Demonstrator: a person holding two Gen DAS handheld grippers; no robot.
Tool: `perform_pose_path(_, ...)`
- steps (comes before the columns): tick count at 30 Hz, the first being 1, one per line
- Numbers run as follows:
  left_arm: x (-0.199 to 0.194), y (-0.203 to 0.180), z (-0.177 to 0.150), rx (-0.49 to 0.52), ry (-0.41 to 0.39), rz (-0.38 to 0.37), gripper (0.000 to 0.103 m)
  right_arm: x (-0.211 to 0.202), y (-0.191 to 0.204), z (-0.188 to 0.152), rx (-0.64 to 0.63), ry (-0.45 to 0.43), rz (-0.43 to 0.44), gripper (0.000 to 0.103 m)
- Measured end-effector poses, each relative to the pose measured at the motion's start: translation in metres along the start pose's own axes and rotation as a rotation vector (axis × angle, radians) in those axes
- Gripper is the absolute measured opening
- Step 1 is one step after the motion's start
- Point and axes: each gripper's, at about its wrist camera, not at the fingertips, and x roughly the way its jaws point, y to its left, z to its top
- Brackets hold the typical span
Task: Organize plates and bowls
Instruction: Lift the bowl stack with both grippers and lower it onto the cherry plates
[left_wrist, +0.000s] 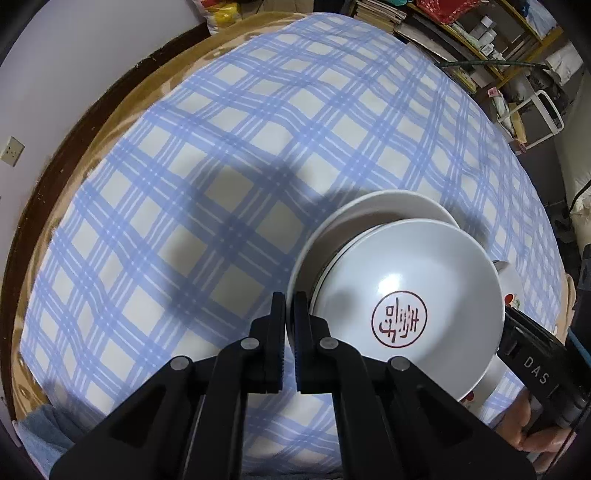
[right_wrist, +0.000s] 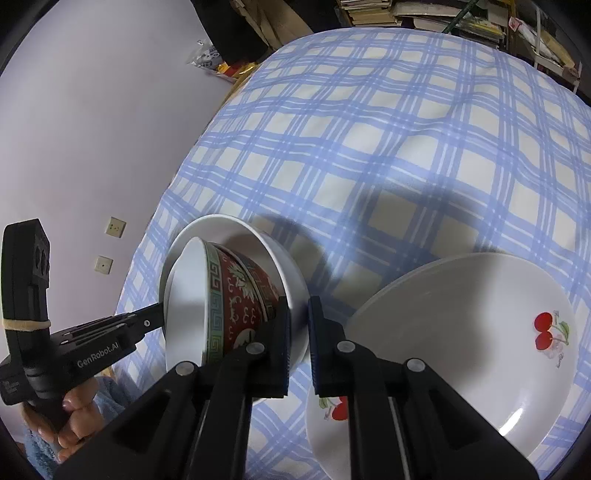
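Note:
A white bowl (left_wrist: 369, 214) holds a smaller bowl (left_wrist: 406, 277) whose white inside bears a red seal mark. In the right wrist view the pair is tipped on its side, so the inner bowl's red patterned outside (right_wrist: 236, 295) shows within the white bowl (right_wrist: 280, 266). My left gripper (left_wrist: 290, 314) is shut on the white bowl's near rim. It comes in from the left (right_wrist: 155, 314) in the right wrist view. My right gripper (right_wrist: 298, 325) is shut on the opposite rim, one finger between the two bowls. Its body (left_wrist: 528, 362) shows beyond the bowls.
Two white plates with cherry prints (right_wrist: 461, 350) (right_wrist: 332, 424) lie stacked just right of the bowls. Everything rests on a blue and white checked cloth (left_wrist: 221, 147). A wall runs along the left, and cluttered shelves (left_wrist: 461, 29) stand at the back right.

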Motion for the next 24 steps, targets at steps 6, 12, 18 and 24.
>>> perform_pose_path(6, -0.027, -0.007, 0.001, -0.003, -0.044, -0.013, 0.001, -0.024, 0.008, 0.005, -0.024, -0.026, -0.010, 0.013)
perform_pose_path(12, -0.059, -0.034, 0.000, 0.034, -0.091, -0.019, 0.001, -0.063, 0.006, 0.006, -0.028, -0.071, -0.009, 0.013)
perform_pose_path(18, -0.062, -0.071, -0.011, 0.040, -0.064, -0.042, 0.001, -0.098, -0.017, -0.008, -0.011, -0.105, -0.053, 0.013)
perform_pose_path(24, -0.047, -0.111, -0.033, 0.076, -0.027, -0.062, 0.002, -0.124, -0.052, -0.034, 0.033, -0.145, -0.102, 0.012)
